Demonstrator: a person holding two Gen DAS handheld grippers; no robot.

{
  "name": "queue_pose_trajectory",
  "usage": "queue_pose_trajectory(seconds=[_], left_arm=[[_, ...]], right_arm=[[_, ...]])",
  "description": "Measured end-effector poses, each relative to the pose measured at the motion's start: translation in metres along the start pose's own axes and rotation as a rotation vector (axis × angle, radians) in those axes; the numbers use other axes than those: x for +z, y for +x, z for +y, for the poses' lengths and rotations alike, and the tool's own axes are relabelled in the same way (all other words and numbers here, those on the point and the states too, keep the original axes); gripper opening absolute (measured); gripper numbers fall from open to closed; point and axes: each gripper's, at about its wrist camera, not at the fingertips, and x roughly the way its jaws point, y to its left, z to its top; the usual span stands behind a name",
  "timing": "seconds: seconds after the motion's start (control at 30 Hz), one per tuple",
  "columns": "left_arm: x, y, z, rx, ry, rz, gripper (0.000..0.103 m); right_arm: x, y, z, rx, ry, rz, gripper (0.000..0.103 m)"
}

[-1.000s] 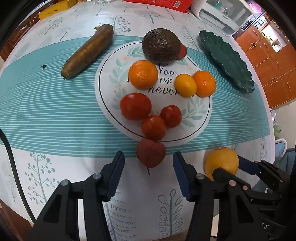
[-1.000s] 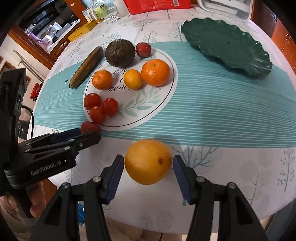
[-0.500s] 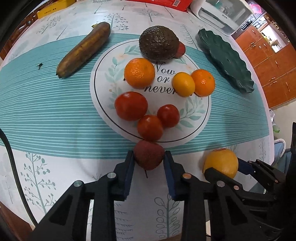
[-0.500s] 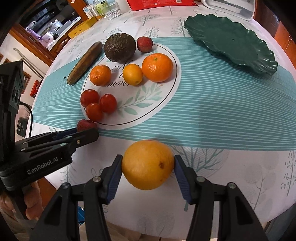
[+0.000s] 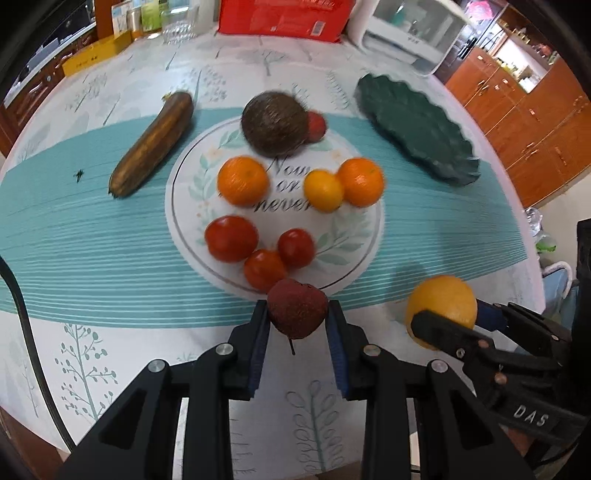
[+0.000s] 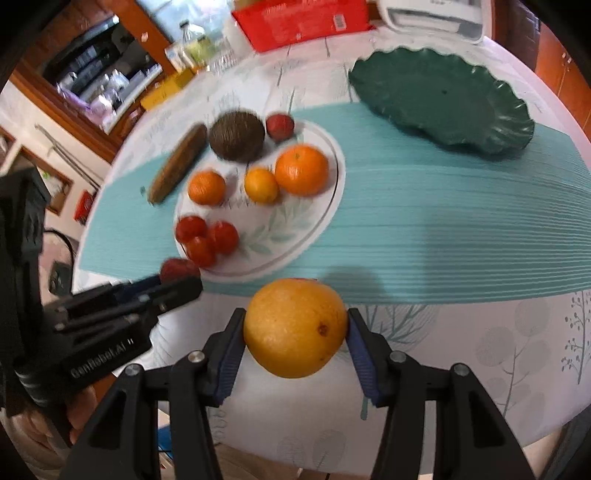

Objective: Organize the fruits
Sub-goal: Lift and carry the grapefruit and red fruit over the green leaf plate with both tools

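Note:
My left gripper (image 5: 297,318) is shut on a dark red, heart-shaped fruit (image 5: 297,308) with a short stem, held just above the tablecloth at the near rim of the white plate (image 5: 354,258). The pads of my right gripper (image 6: 295,326) press a large yellow-orange fruit (image 6: 295,328) from both sides, and its jaws are still closing on it. It is off the cloth, right of the plate. The white plate holds three tomatoes (image 5: 231,238), three small oranges (image 5: 243,180), an avocado (image 5: 275,123) and a small red fruit (image 5: 317,125).
A brown overripe banana (image 5: 151,147) lies on the teal runner left of the plate. An empty dark green scalloped plate (image 5: 417,129) sits at the far right. A red box (image 5: 280,16), glasses and a white appliance line the table's far edge.
The left jaws closed on the dark red fruit and lifted it off the cloth. The right jaws closed onto the yellow-orange fruit and raised it a little.

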Motion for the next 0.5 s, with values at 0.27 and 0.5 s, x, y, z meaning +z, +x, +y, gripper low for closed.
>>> queue_pose_trajectory(seconds=[0.27,0.5], left_arm=[[0.027,-0.044,-0.038,-0.060,0.080,-0.106,0.029],[0.072,-0.075,-0.084,-0.091,0.195,-0.204,0.029]], right_arm=[[0.016,-0.043,-0.016,0.017,0.034,-0.134,0.053],[0.042,-0.091,-0.040,-0.013,0.056,-0.290,0.053]])
